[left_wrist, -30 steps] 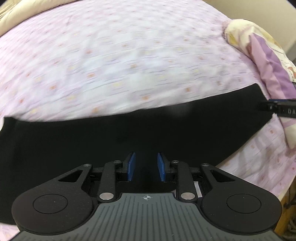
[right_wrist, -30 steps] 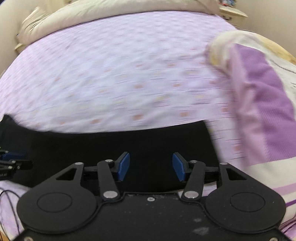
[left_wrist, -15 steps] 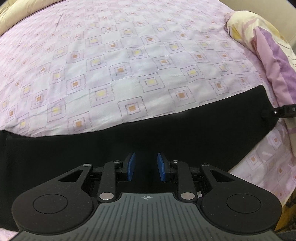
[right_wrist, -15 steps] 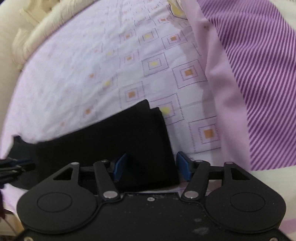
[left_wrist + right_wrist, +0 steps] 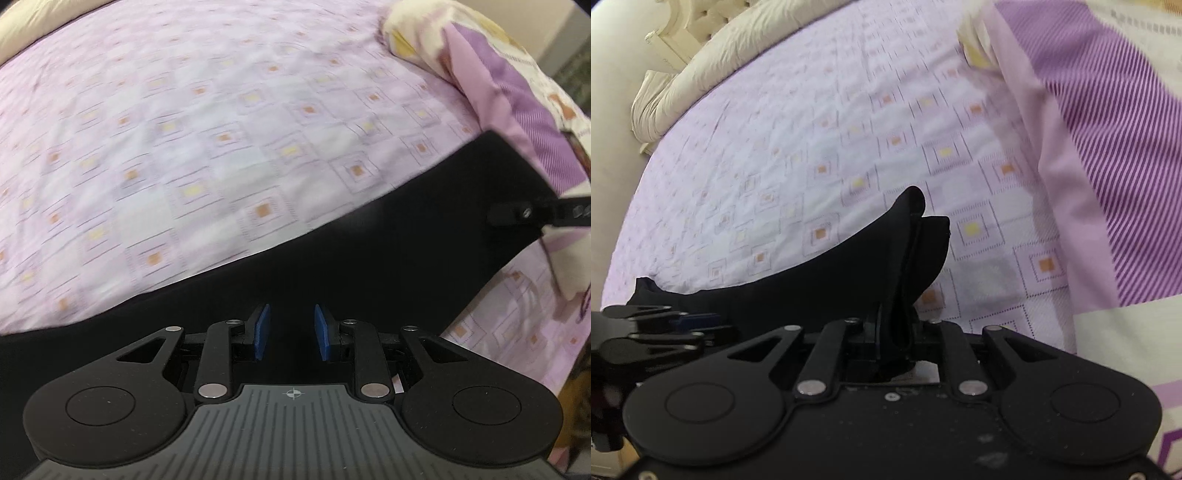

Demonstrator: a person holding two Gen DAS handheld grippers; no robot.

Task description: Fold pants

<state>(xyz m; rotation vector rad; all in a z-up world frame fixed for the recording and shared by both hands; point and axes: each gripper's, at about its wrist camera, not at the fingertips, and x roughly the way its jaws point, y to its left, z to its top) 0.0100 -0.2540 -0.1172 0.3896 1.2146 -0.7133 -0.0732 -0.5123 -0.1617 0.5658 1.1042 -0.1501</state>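
We saw a wide bed covered by a soft pink-lilac sheet printed with small nested squares in orange and yellow. Along its right side lay a bulky quilt of pale pink and cream cloth with a panel of fine purple stripes, and at the far left edge the right wrist view alone showed a puffy cream duvet bunched against a cream headboard.

The long black pants, of smooth matte fabric, lay flat across the near part of the bed as a dark band running from the left edge up to the right, close beside the quilt.

The left tool hung over the middle of that band with its blue pads parted and nothing pinched between them. In the left wrist view we could make out only the black tip of the right tool at the far right end of the pants.

The right wrist view showed more: the right tool was clamped on the end of the pants, whose layered edge stood up in a curved fold above the sheet, hiding the pads. The left tool appeared at the left of that view, blurred.
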